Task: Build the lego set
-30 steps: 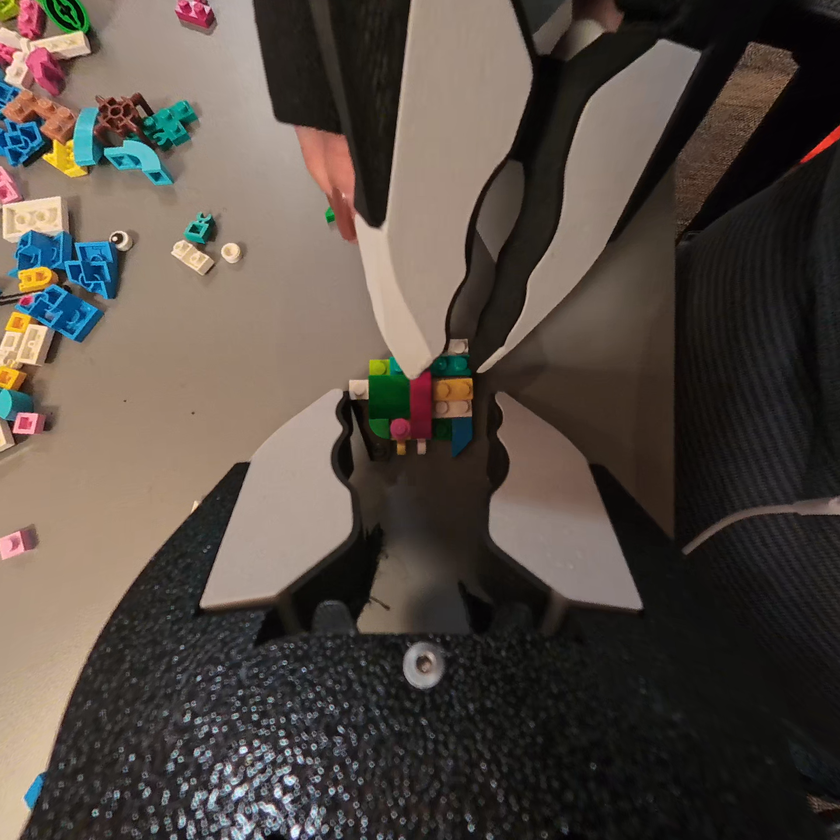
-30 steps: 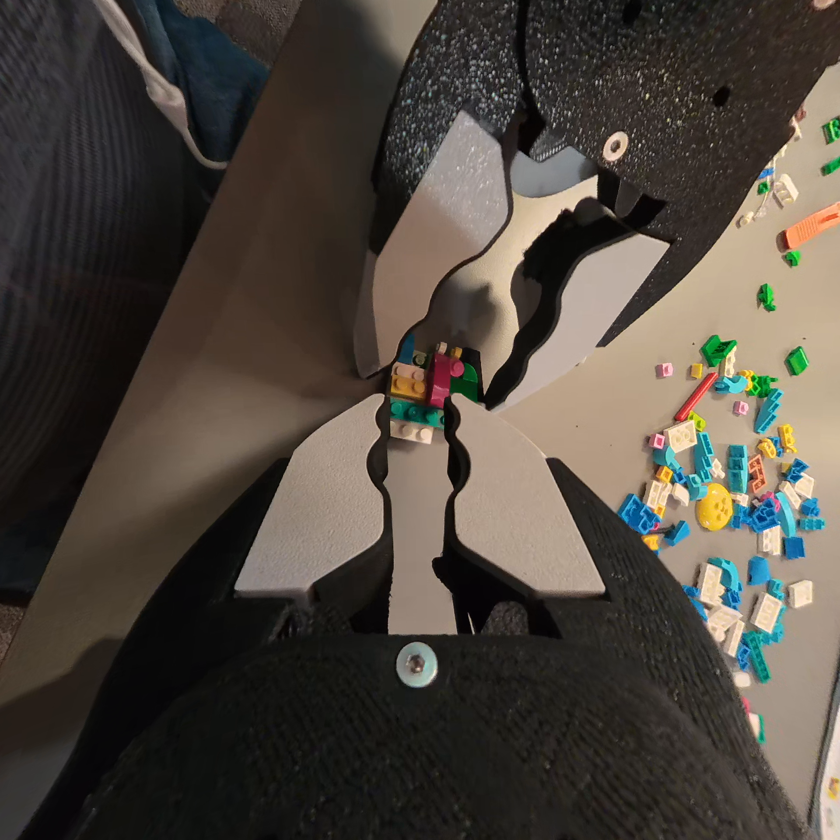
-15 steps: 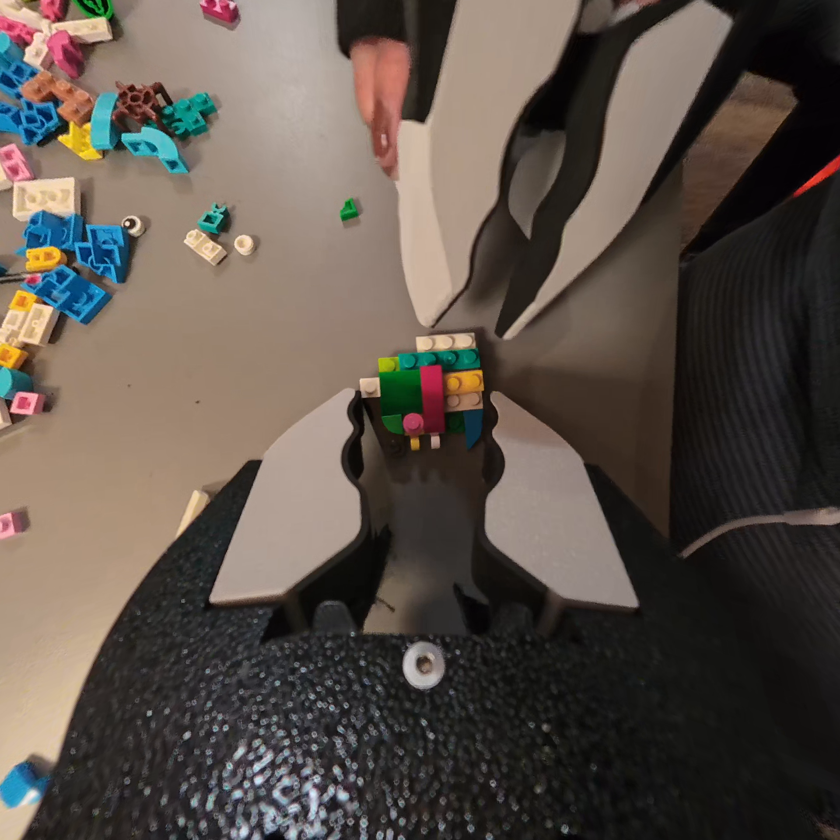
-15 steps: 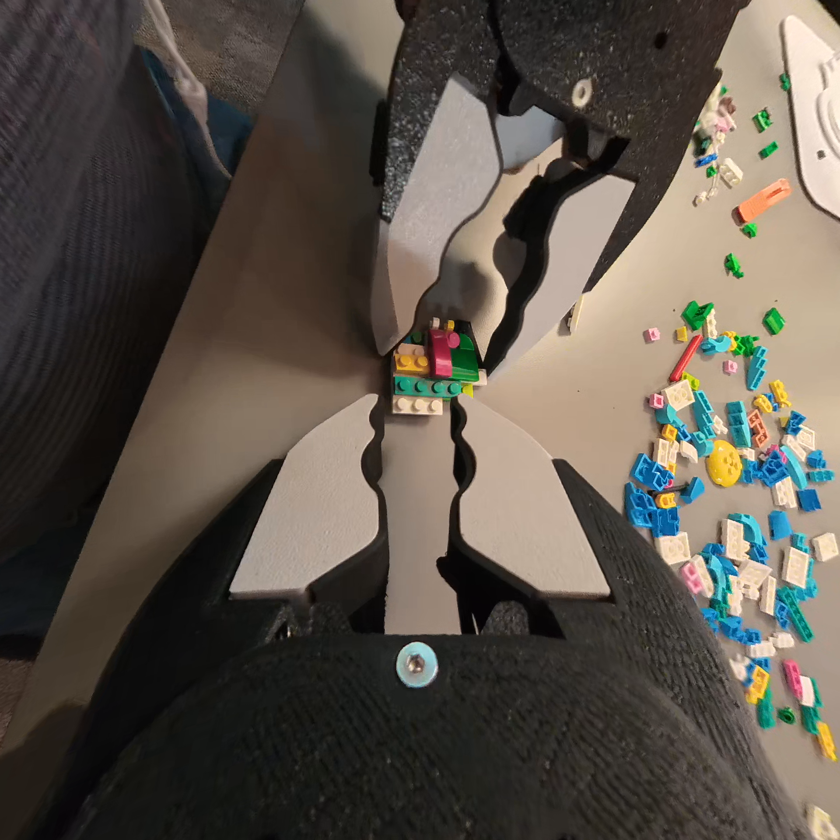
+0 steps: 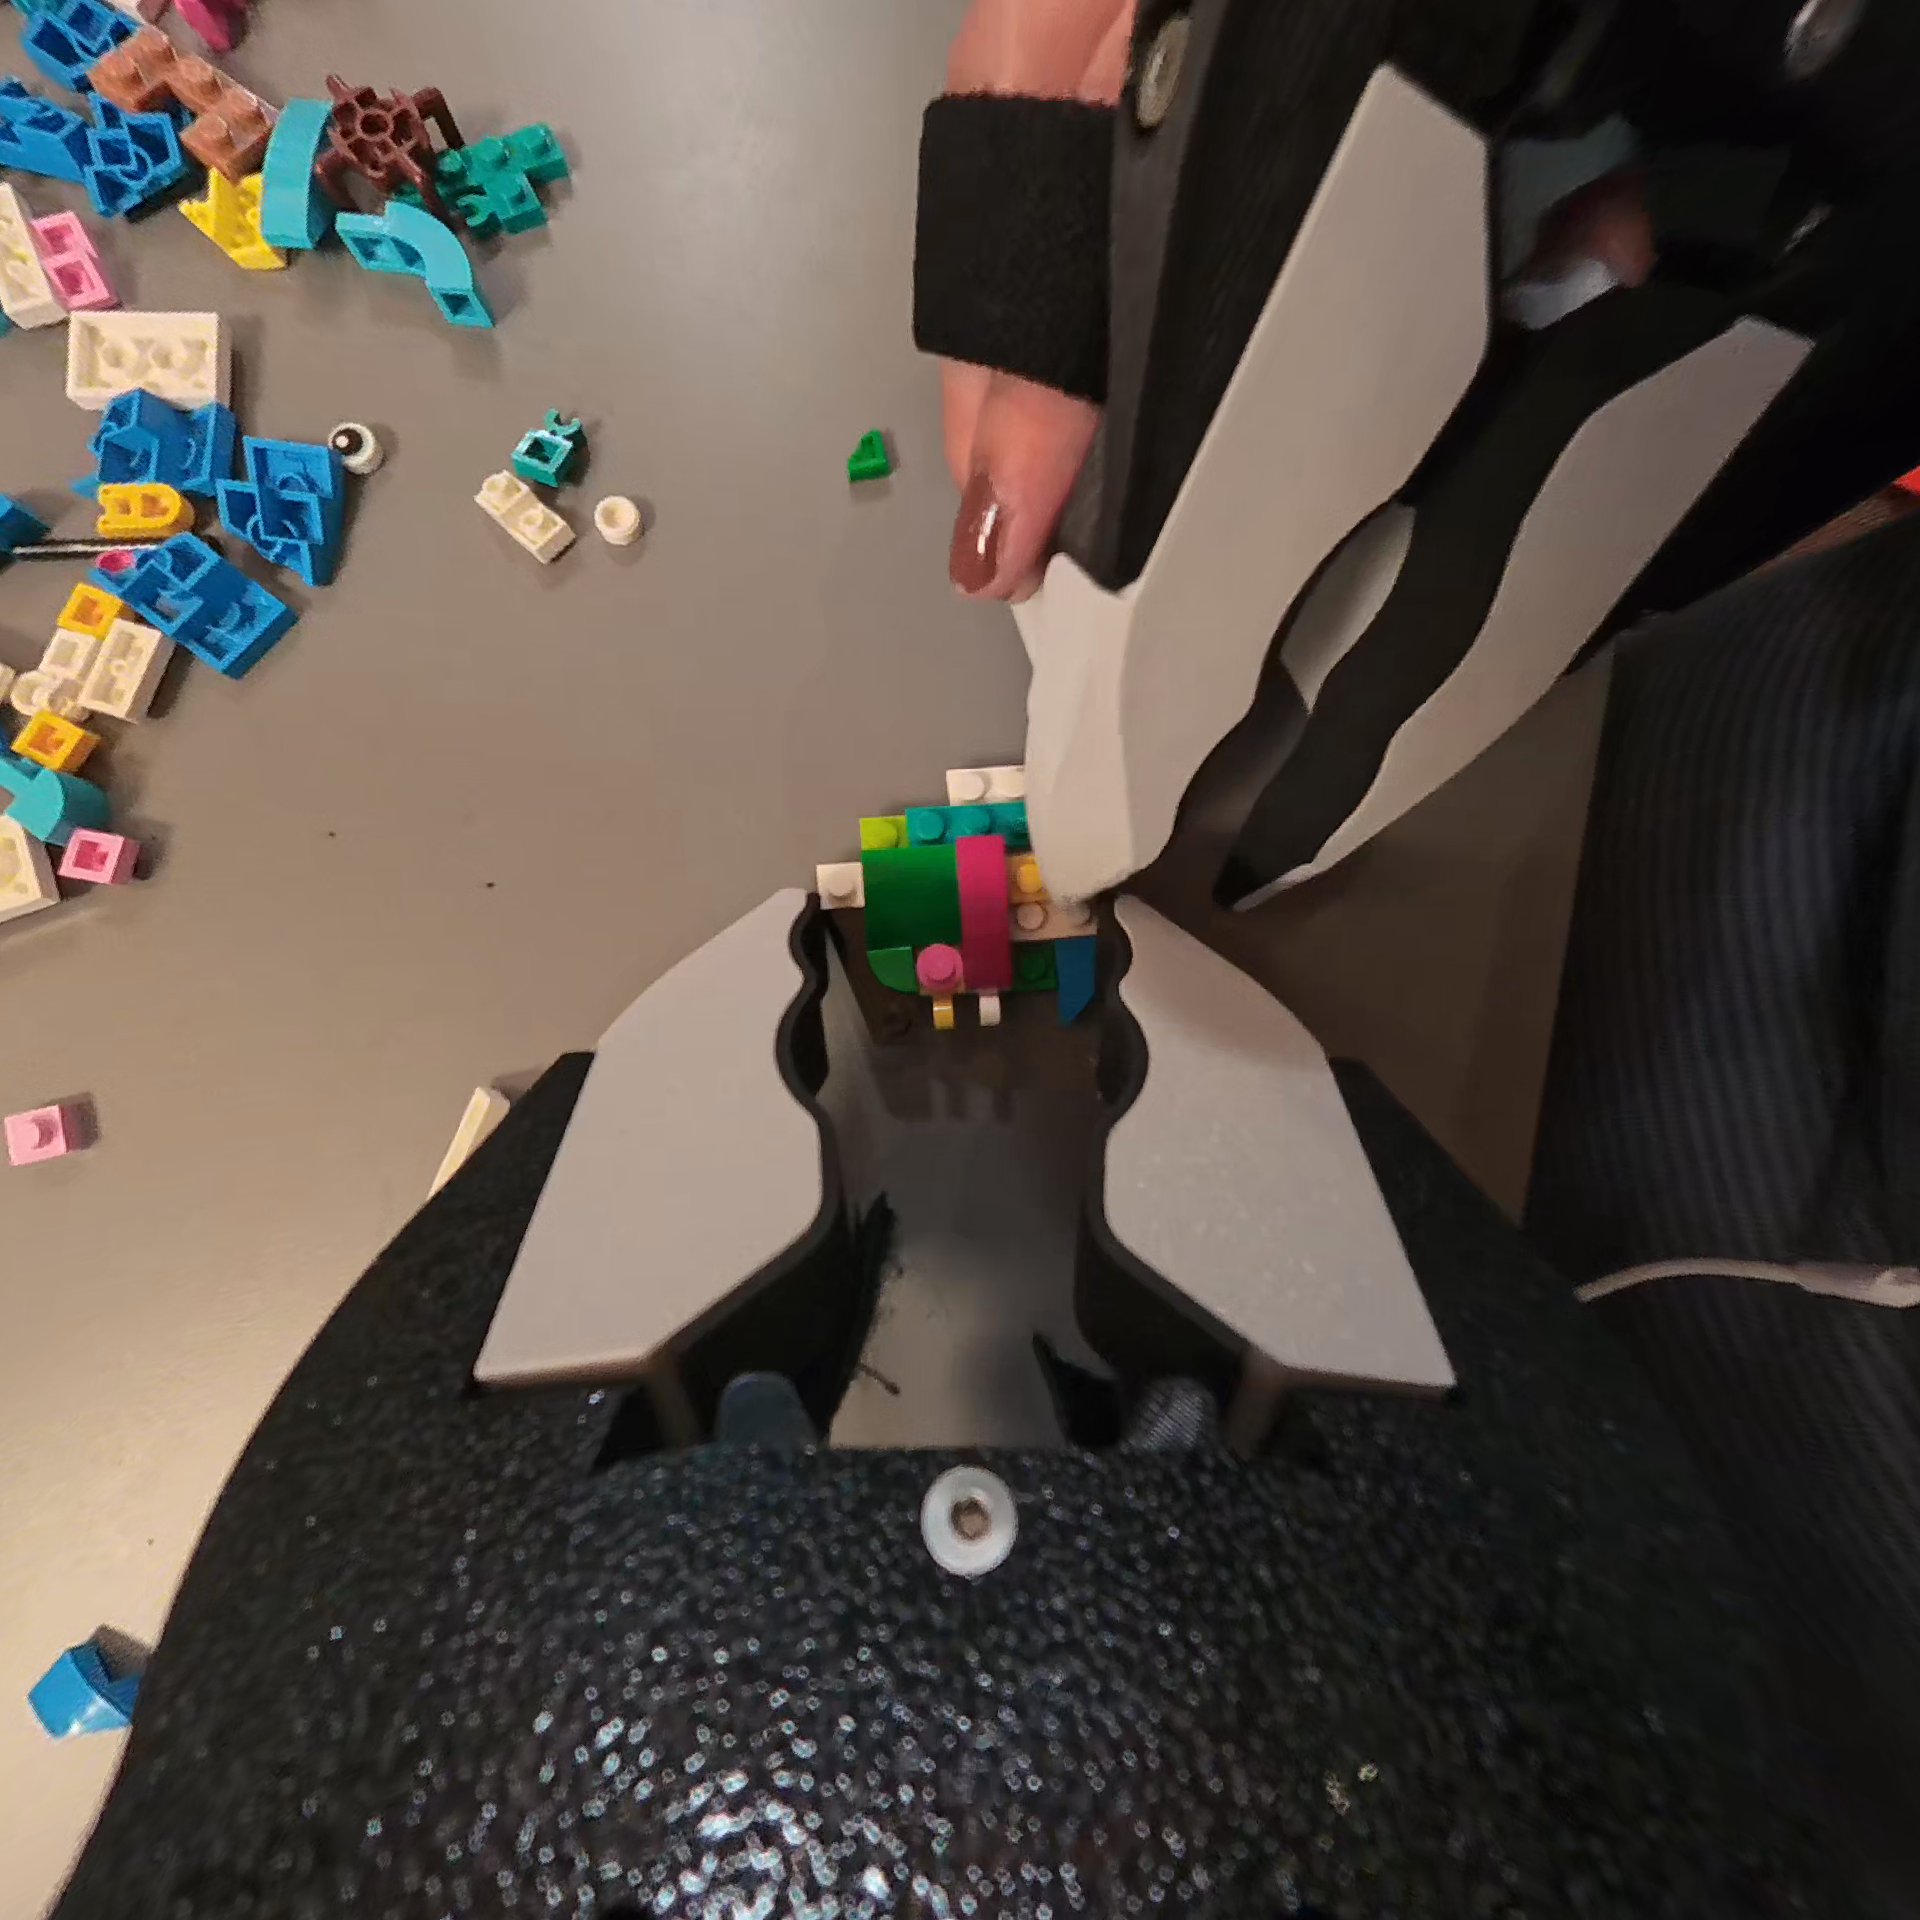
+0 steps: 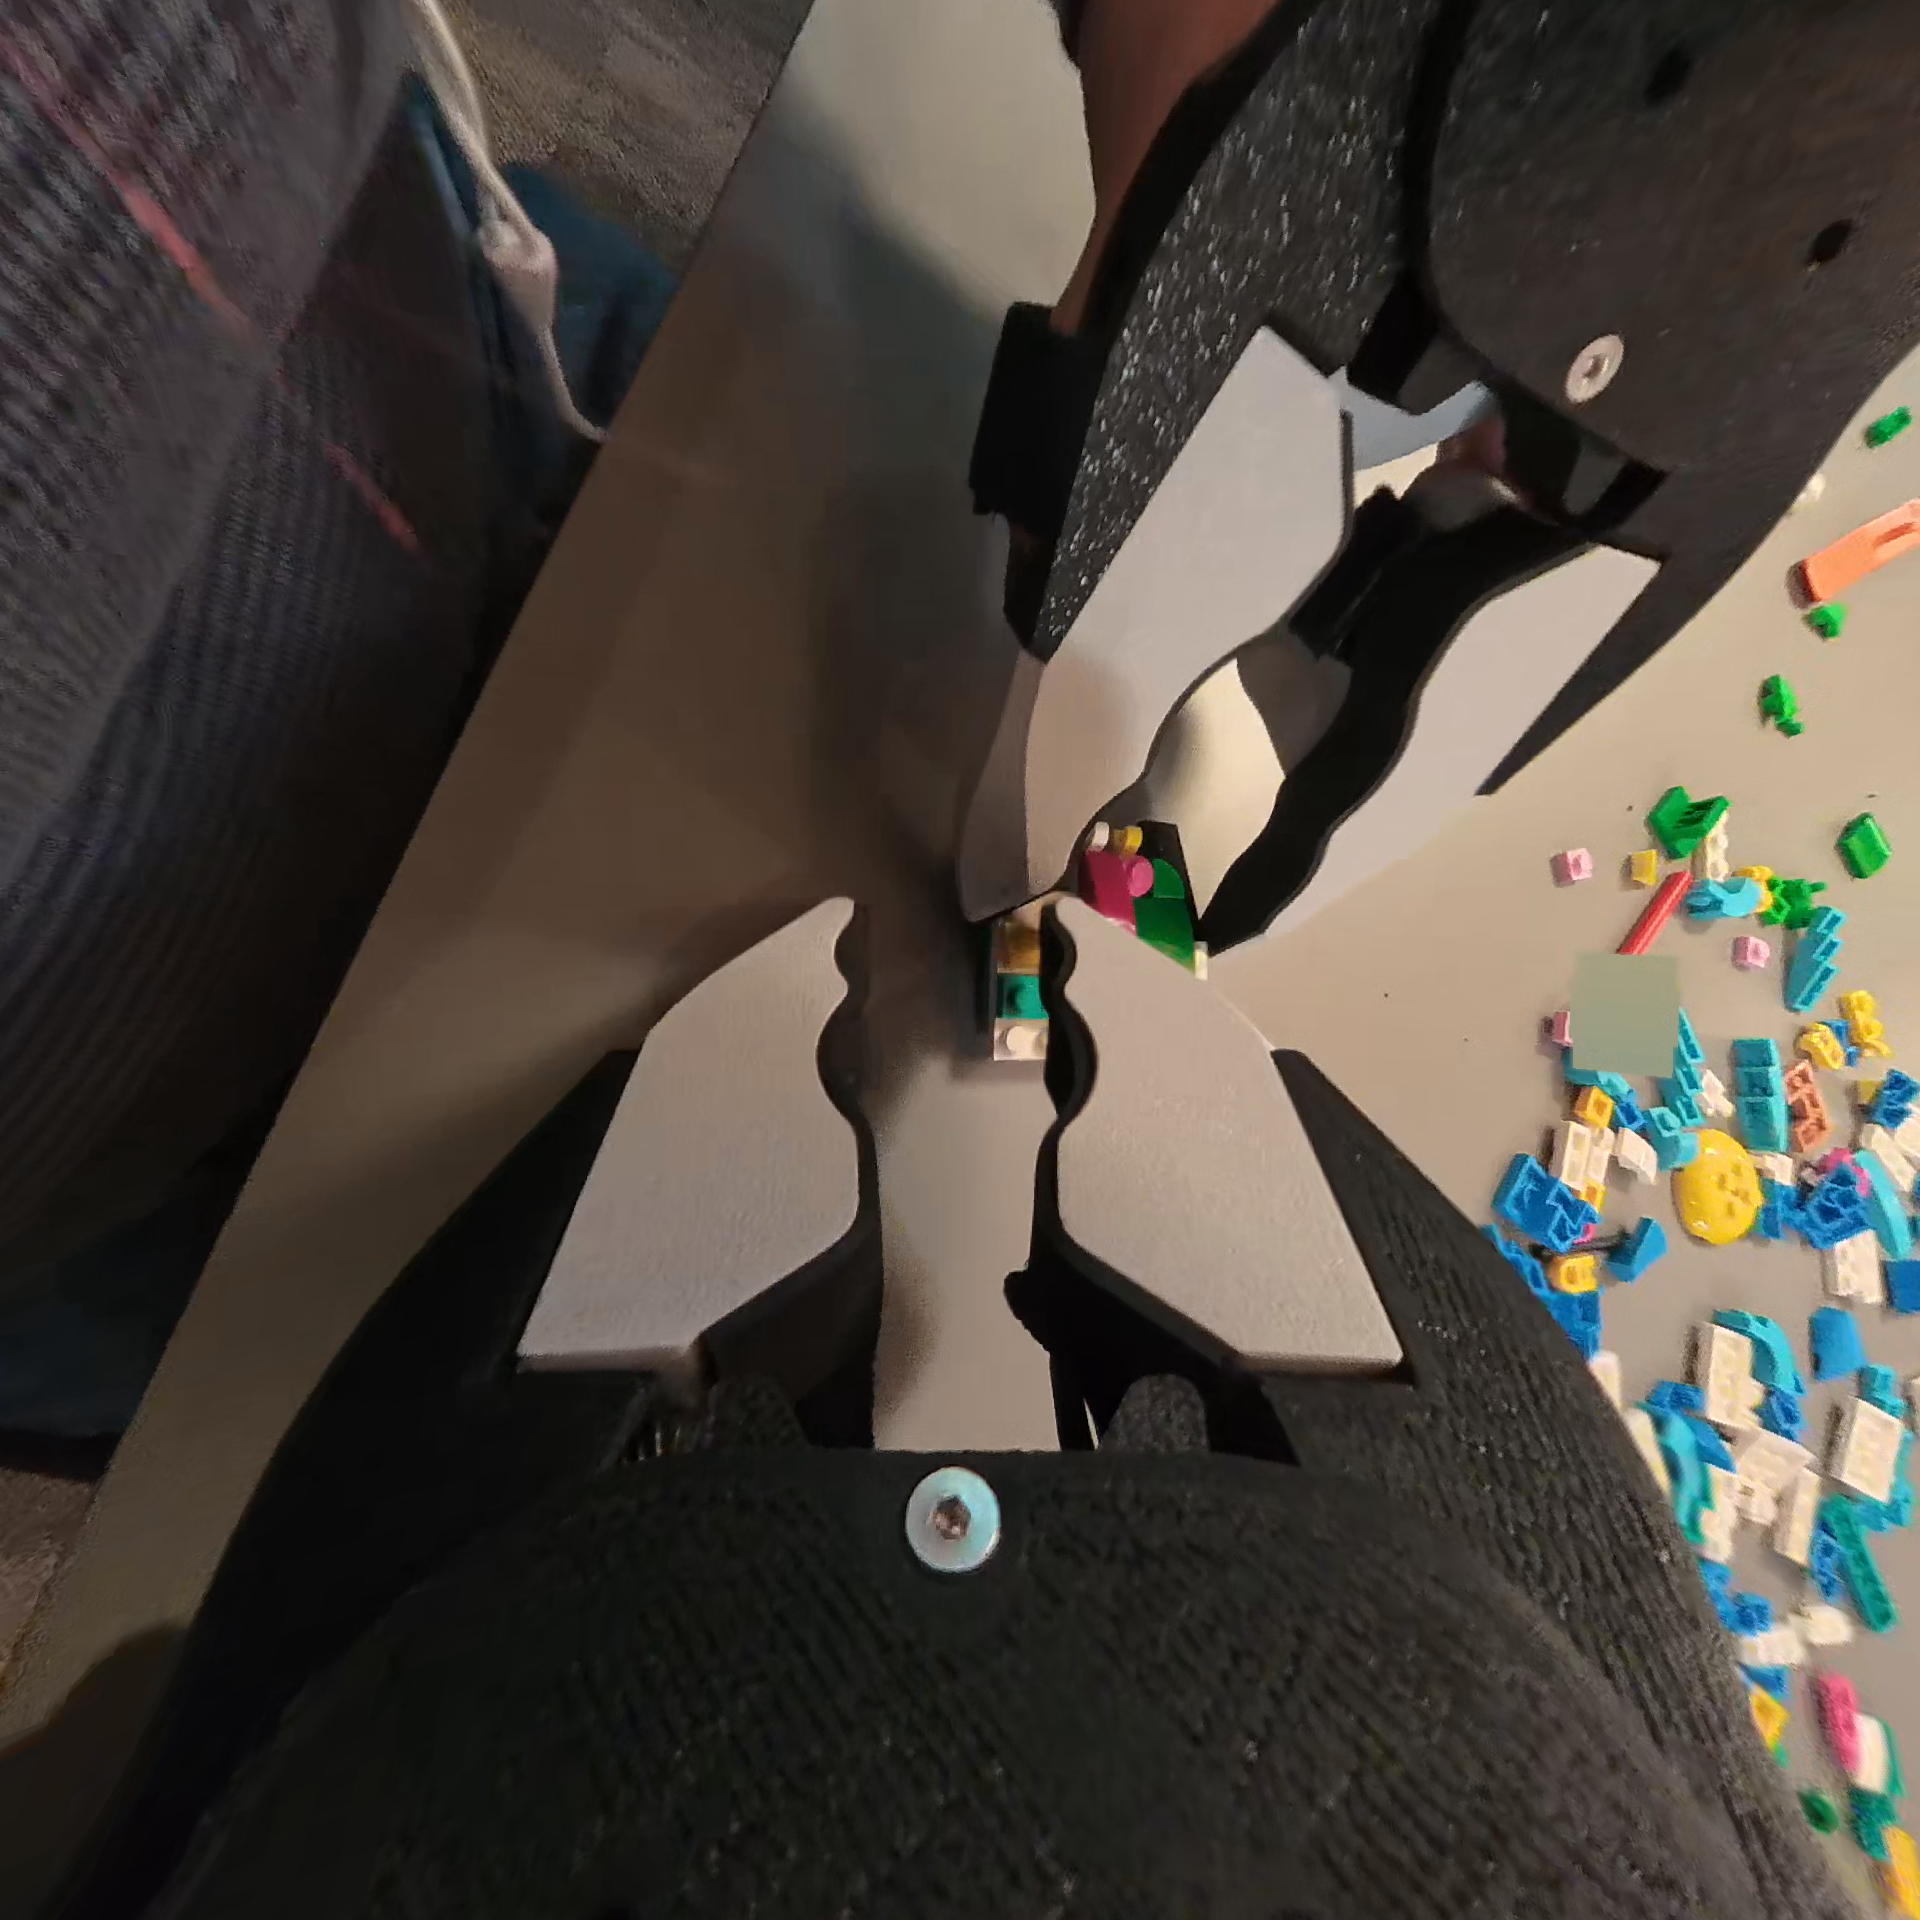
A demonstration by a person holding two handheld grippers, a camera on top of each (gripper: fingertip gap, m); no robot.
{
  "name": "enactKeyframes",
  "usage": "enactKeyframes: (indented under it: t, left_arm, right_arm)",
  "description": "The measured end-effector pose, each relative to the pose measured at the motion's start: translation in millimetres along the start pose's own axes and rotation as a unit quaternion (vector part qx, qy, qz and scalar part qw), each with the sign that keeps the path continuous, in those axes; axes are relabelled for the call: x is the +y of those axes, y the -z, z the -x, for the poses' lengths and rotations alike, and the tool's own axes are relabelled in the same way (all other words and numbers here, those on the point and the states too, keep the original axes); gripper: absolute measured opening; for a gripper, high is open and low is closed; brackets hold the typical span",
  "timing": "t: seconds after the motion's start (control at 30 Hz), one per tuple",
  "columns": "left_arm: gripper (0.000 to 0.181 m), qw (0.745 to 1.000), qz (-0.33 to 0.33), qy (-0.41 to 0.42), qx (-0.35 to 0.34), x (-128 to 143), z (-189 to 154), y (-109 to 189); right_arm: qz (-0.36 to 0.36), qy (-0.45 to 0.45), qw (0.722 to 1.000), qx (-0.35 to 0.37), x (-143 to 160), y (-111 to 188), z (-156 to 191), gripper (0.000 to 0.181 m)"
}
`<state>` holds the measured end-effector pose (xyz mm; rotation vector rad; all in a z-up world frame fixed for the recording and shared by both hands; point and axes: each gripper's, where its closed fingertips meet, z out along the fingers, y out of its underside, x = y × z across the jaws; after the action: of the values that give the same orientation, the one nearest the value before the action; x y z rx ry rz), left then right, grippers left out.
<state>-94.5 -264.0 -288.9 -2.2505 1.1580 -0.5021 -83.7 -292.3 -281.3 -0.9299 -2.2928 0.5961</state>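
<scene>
Between both tools: the lego build [image 5: 961, 914] sat on the grey table [image 5: 623, 831], just above frame centre in the left wrist view, close to the table's right edge.
Build, make-up: a green curved piece and a magenta strip on top, teal and white plates at the upper end, a blue wedge at the lower right, a pink stud and small yellow and white clips at the lower end.
Build, long axis: roughly up-down in the left wrist view, the white plate end pointing to the top of the frame and the clip end pointing down toward the camera; in the right wrist view the build [image 6: 1127, 904] ran the same way reversed, white plate nearest the camera.
Left gripper [image 5: 961, 914]: spread wide, its two grey fingers flanking the lower half of the build; whether the tips touched the bricks cannot be told.
Right gripper [image 5: 1164, 883]: came in from the upper right of the left wrist view, parted with nothing between its fingers; the nearer finger's tip pressed on the yellow and white bricks at the build's upper right, the other tip stood off to the right over bare table.
Hand [image 5: 1023, 343]: fingers in a black strap against the right tool.
Loose bricks [image 5: 166, 436]: scattered across the upper left, well apart from the build.
Small green piece [image 5: 868, 457]: alone, above the build.
</scene>
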Motion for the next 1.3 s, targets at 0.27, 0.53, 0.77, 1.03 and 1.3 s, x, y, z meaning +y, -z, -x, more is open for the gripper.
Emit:
enactKeyframes:
  t: [0.27, 0.53, 0.77, 1.03, 1.3]
  left_arm:
    - [0.049, 0.999, -0.022, 0.040, 0.012, -6, 2, 3]
    - [0.049, 0.985, -0.098, 0.136, 0.027, -28, 18, 25]
    - [0.049, 0.979, -0.124, 0.153, 0.048, -37, 16, 32]
    - [0.049, 0.975, -0.132, 0.168, 0.067, -42, 16, 36]
    - [0.049, 0.977, -0.121, 0.163, 0.067, -42, 14, 33]
  right_arm:
    - [-0.008, -0.010, 0.999, 0.038, 2, 8, -12, 0.031]
    - [0.029, 0.149, 0.958, 0.245, -3, 23, -53, 0.030]
    - [0.034, 0.192, 0.936, 0.294, -8, 30, -63, 0.019]
    - [0.033, 0.237, 0.923, 0.301, -12, 36, -64, 0.013]
    - [0.058, 0.276, 0.918, 0.277, -10, 36, -61, 0.010]
